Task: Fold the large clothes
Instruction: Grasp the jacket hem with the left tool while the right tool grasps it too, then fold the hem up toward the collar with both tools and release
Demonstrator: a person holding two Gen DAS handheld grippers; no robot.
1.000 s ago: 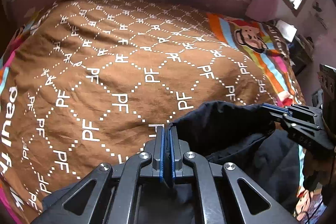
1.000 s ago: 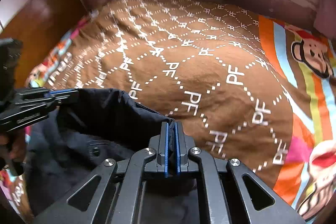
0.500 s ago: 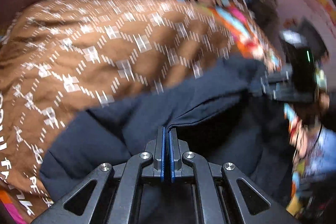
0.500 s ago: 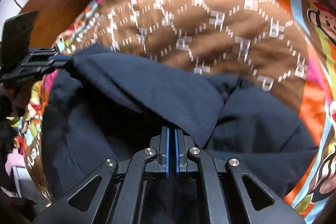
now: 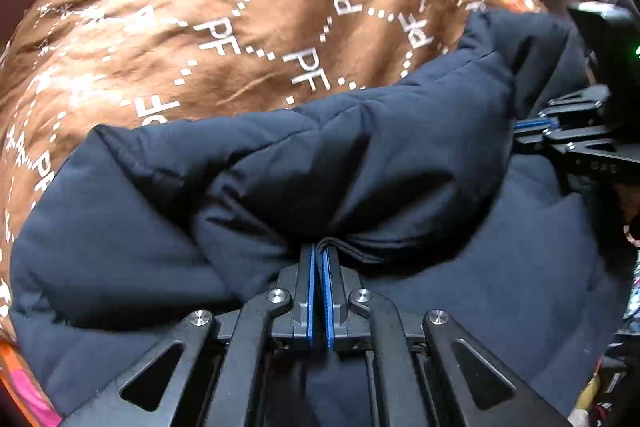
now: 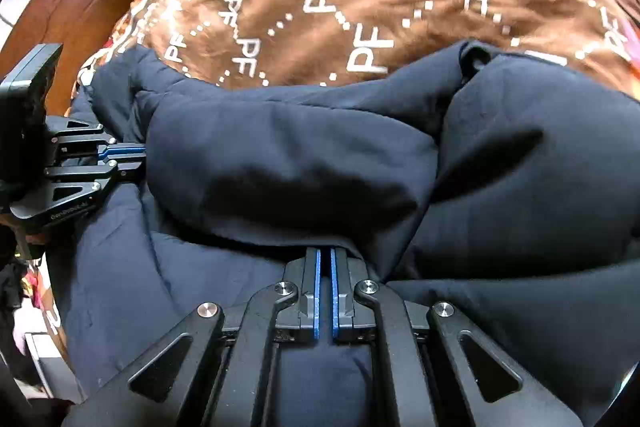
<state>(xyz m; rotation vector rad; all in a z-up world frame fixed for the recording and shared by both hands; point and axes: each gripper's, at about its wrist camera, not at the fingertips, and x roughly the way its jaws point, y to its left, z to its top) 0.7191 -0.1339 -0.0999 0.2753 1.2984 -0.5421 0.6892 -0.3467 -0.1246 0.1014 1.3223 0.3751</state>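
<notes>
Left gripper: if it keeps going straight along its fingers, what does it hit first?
The puffy navy jacket. The left gripper is shut on a fold of it, with a padded roll bunched right ahead. The brown PF-print bedspread probably lies underneath; depth unclear.

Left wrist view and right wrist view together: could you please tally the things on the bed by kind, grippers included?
Black two-finger grippers with blue pads: 2, the left gripper and right gripper, each shut on the jacket.
Puffy navy padded jacket: 1.
Brown bedspread with white PF lettering: 1.
Total: 4.
</notes>
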